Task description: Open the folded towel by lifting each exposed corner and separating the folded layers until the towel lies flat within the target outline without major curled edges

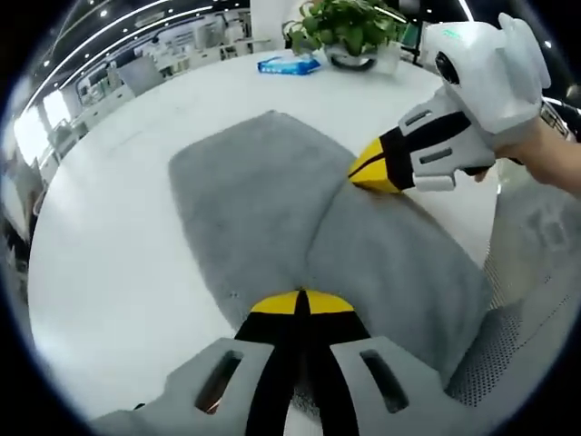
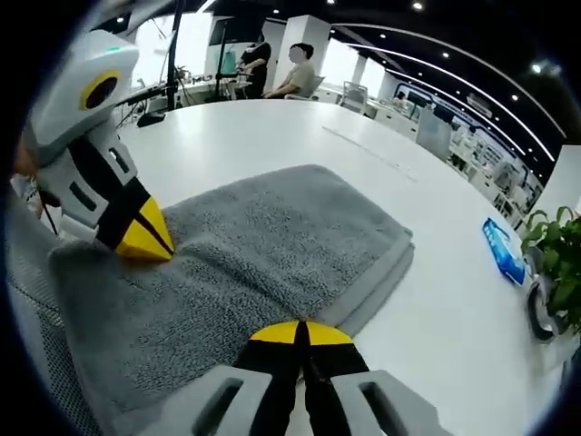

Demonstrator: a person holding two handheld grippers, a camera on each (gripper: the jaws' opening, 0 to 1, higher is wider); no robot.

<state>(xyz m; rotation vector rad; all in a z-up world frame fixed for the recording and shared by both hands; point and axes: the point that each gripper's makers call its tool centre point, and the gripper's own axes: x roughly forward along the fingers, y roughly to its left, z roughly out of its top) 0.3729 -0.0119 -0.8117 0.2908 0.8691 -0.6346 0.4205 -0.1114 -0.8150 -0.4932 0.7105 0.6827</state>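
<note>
Left claw (image 1: 300, 304) on towel (image 1: 272, 200), lengthwise ahead.

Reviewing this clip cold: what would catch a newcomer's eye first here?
The grey towel, still folded, lies across the white table, and both yellow-tipped grippers sit closed at its edges. The left gripper presses on the near edge in the left gripper view, while the right gripper meets the towel's far side. Beyond the towel, a blue packet and a potted plant stand at the table's far end.
</note>
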